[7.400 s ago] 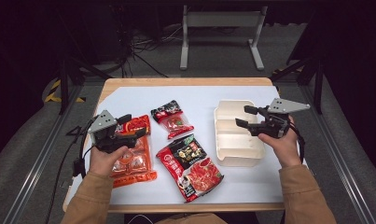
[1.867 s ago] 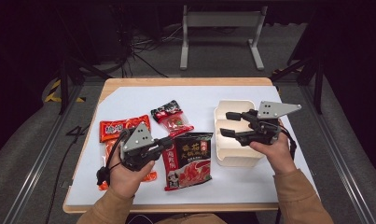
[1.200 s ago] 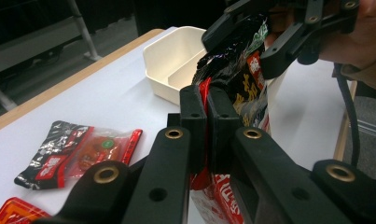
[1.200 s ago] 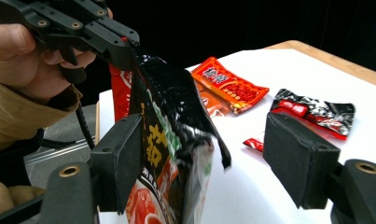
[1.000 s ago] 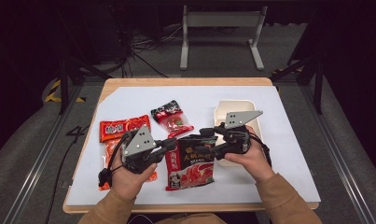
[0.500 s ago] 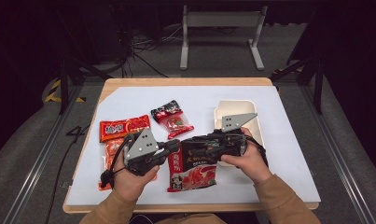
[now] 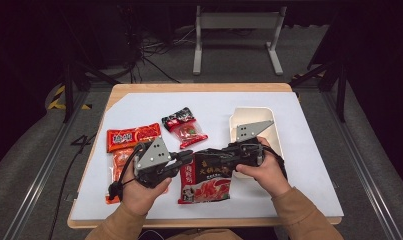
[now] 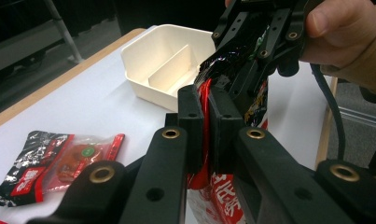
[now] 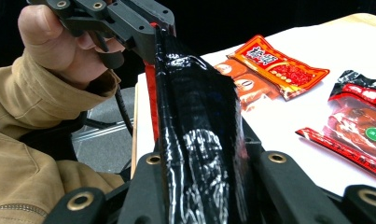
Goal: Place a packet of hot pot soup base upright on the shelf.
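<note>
A large red and black noodle packet is held between both grippers, its top edge lifted and its lower end near the table's front. My left gripper is shut on the packet's left edge; in the left gripper view the pads pinch the red seam. My right gripper has just been closing, and its jaws now press on the packet's black upper part. The two grippers face each other, almost touching.
A white divided tray stands just behind the right hand. A small black and red sachet lies mid-table. Two orange packets lie at the left, one partly under the left hand. The white mat has free room at the far side and right.
The right gripper came left from the tray to the big packet and closed on its top. The packet's upper end has bunched up between the two grippers. The left hand stayed put.
</note>
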### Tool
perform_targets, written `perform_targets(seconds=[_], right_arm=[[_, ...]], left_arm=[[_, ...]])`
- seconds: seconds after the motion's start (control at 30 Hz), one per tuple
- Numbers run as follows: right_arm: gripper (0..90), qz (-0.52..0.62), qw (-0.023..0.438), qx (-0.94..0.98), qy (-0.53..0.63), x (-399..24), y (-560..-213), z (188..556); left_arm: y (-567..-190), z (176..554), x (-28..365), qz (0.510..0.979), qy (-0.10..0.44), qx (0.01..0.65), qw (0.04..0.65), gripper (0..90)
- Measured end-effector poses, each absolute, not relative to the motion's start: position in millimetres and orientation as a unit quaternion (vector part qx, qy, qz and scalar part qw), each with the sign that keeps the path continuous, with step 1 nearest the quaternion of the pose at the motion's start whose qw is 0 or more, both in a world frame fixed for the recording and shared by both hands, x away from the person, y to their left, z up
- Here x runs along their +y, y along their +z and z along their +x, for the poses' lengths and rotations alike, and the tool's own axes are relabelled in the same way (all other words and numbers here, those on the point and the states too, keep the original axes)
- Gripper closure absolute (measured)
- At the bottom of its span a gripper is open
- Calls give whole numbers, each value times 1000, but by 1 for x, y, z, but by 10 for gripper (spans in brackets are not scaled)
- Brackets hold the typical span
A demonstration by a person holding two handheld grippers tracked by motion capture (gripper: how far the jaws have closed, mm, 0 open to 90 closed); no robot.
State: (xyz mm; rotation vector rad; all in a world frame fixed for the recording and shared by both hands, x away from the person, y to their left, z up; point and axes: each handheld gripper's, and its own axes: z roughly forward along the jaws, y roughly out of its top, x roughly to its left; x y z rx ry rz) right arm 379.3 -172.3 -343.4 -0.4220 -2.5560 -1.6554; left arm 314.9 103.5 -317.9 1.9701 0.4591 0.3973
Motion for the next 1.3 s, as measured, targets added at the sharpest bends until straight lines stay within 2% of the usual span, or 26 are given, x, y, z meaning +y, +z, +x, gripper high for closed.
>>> perform_targets(seconds=[0.13, 0.3, 0.43, 0.5, 0.77, 0.97, 1.3], right_arm=[[748, -139, 32, -831, -537, -173, -343, 379], [769, -141, 26, -830, -539, -174, -339, 379], [778, -135, 15, -835, -533, -172, -333, 377], [779, -131, 9, -839, -528, -171, -330, 375], [778, -124, -7, -837, -533, -170, -314, 375], [776, -118, -39, -840, -528, -168, -296, 382], [775, -124, -58, -836, -532, -174, -276, 392]], left_arm=[[-318, 316, 105, 820, 157, 192, 516, 830], [-319, 317, 106, 815, 143, 190, 528, 762], [-317, 315, 106, 807, 143, 199, 537, 584], [-315, 315, 110, 802, 152, 206, 539, 526], [-312, 319, 124, 784, 152, 235, 555, 393], [-311, 322, 135, 774, 149, 247, 564, 379], [-313, 330, 149, 764, 155, 272, 565, 362]])
